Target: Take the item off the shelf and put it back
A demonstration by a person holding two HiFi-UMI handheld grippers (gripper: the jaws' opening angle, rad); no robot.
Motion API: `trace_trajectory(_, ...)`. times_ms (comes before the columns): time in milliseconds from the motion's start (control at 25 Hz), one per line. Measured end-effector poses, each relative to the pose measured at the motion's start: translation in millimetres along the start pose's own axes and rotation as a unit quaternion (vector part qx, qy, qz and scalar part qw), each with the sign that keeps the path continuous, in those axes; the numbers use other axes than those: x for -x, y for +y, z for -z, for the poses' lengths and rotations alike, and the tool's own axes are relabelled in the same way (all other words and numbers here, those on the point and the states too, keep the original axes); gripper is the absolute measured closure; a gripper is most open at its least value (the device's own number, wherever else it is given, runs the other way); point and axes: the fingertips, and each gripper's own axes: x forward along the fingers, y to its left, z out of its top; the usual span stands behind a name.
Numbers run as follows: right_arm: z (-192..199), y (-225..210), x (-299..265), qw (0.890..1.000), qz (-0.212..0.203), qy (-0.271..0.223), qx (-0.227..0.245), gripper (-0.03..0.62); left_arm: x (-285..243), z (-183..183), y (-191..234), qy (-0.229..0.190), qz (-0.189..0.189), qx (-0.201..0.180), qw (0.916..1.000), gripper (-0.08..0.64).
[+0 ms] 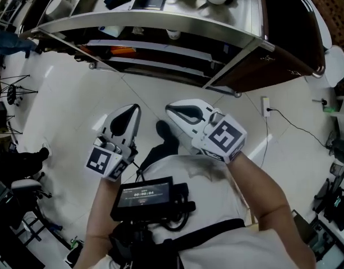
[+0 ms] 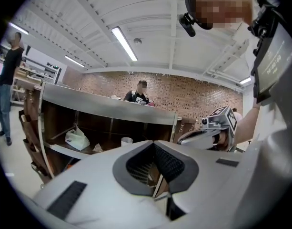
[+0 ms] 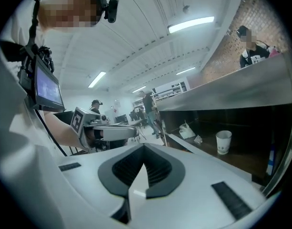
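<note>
Ahead of both claws, and well apart from them, stands the steel-topped shelf unit; neither claw has reached it.

Left claw: jaws together, nothing between the pads. Right claw: likewise closed and empty. The two hang side by side in front of the wearer's torso, above the white floor.

Task item: I cannot yet say which one is meant. My best candidate is the white paper cup. It stands upright on the middle shelf, ahead of the right claw and to its right. A white pouch and a crumpled scrap lie farther along the same board.

Hazards, as I judge them:
- (a) If I bring a claw in with its jaws together, the tips would shove the light cup over or deeper into the shelf instead of straddling it.
- (b) The cup's wall looks thin, so too firm a squeeze could buckle it and too light a one could let it slip.
- (c) The top's steel rim overhangs the middle shelf, and too high an entry would strike it.
- (d) The claws sit near each other and could knock together if I swing one across.
- (e) On the return, setting the cup down tilted or on the scrap would topple it.
</note>
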Motion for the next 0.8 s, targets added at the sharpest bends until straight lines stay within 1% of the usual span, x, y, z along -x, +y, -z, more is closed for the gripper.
trace_trajectory(80, -0.5, -7.3, -16.2, 1.0, 0.014, 0.008, 0.004, 0.586, 2.0, 3.3, 18.8, 0.0, 0.005, -0.008, 1.0, 0.554)
trace_trajectory(360, -2.8, -29.4, -64.3, 0.998, 0.06, 0.029, 0.009, 0.586, 6.8, 11.7, 60.3, 0.013, 0.016, 0.008, 0.9998, 0.554)
trace_trajectory(520, -6.8, -34.8, -85.7, 0.998, 0.062, 0.028, 0.014, 0.586, 9.6, 14.1, 83.9, -0.002, 0.007, 0.01, 0.9999, 0.554)
trace_trajectory(680, -4.0, -49.5, -101.0, 0.997, 0.063, 0.03, 0.01, 0.586, 2.4, 13.5, 89.5, 0.009, 0.005, 0.025, 0.9996, 0.554)
trace_trajectory(800, 2.3, -61.4, -109.3, 0.997, 0.061, 0.038, 0.005, 0.586, -4.0, 15.5, 94.1, 0.008, -0.005, 0.029, 0.9995, 0.554)
